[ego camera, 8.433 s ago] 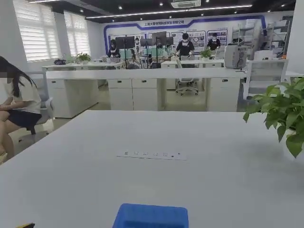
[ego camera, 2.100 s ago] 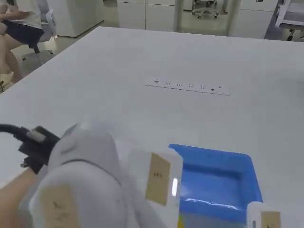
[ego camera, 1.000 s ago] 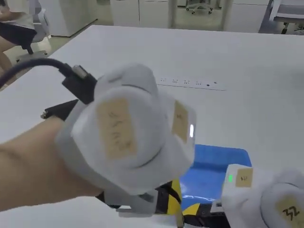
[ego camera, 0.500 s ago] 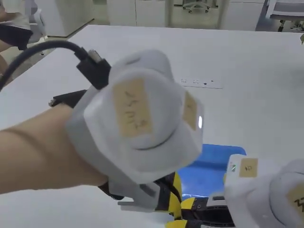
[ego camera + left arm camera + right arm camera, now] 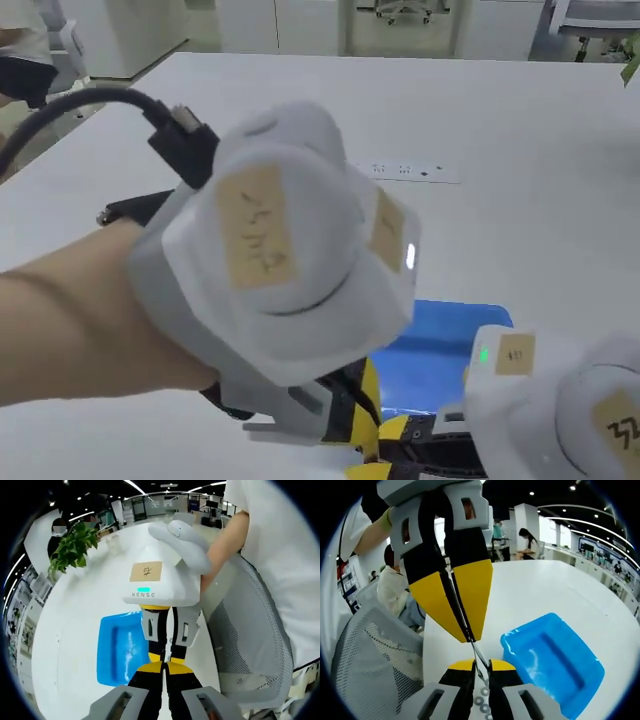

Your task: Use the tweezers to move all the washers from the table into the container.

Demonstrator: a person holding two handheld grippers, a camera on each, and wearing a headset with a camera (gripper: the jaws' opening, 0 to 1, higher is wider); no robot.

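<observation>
Over the white tabletop (image 5: 520, 200), both of my grippers meet nose to nose at the edge nearest the person's mesh chair (image 5: 250, 645). In the right gripper view, the left gripper (image 5: 164, 666) reaches in from above. Its yellow-tipped jaws are pressed together on the thin tweezers (image 5: 478, 656), which run straight down between them. The lower end of the tweezers sits in the narrow slit between the jaws of the right gripper (image 5: 481, 666). Those jaws are drawn almost closed around it, and I cannot tell whether they actually pinch it. Just below that meeting point, a few small washers (image 5: 482, 700) lie flat on the tabletop, close to its near edge. The blue container (image 5: 522, 650) stands just beside them, a little farther in from that edge. I can see nothing inside it. In the head view, the left gripper's white housing and the person's forearm cover much of the container. A power strip (image 5: 403, 170) lies beyond it, toward the middle of the tabletop. A potted plant (image 5: 72, 545) stands at the far side of the tabletop in the left gripper view.
</observation>
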